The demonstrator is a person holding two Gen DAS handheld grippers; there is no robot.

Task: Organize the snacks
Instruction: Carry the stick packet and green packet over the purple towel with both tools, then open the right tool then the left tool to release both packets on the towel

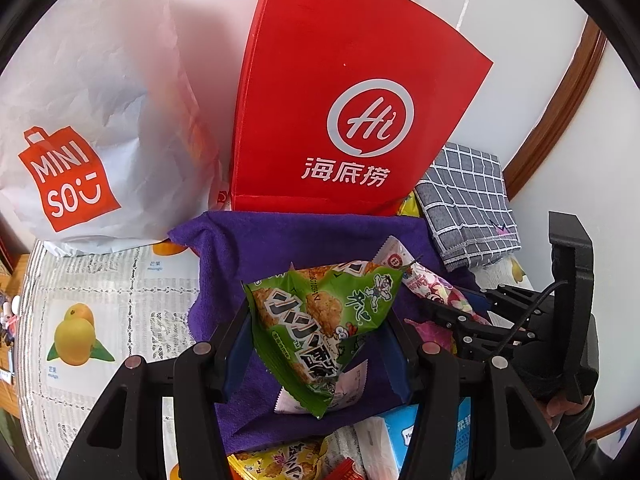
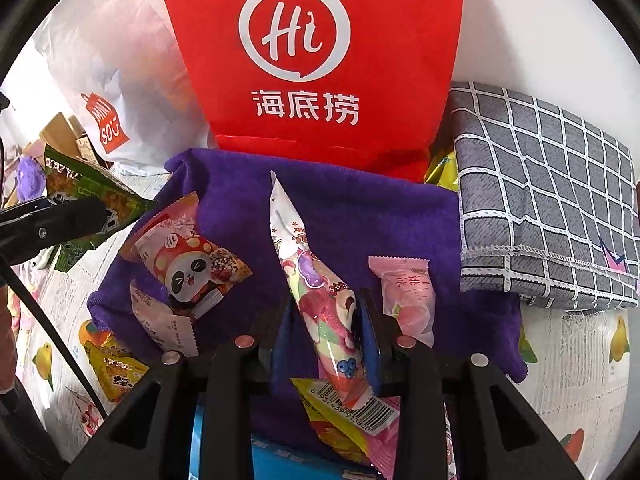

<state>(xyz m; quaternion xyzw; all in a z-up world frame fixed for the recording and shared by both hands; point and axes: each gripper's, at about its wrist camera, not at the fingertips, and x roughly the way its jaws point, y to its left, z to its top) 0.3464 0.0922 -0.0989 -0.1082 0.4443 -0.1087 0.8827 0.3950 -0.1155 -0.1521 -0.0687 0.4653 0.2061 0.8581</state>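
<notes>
My left gripper (image 1: 320, 320) is shut on a green snack packet (image 1: 320, 320) and holds it above the purple towel (image 1: 280, 236). The packet also shows at the left of the right wrist view (image 2: 80, 196). My right gripper (image 2: 326, 312) is shut on a long pink candy packet (image 2: 316, 292) over the purple towel (image 2: 360, 216). A panda snack packet (image 2: 188, 264) and a pink peach packet (image 2: 408, 300) lie on the towel. The red paper bag (image 1: 348, 92) stands upright behind the towel, also in the right wrist view (image 2: 320, 60).
A white Miniso bag (image 1: 92, 120) stands left of the red bag. A folded grey checked cloth (image 2: 540, 200) lies at the right. Yellow snack packets (image 2: 112, 368) and a blue box (image 1: 400, 436) lie near the towel's front on the fruit-print tablecloth (image 1: 100, 308).
</notes>
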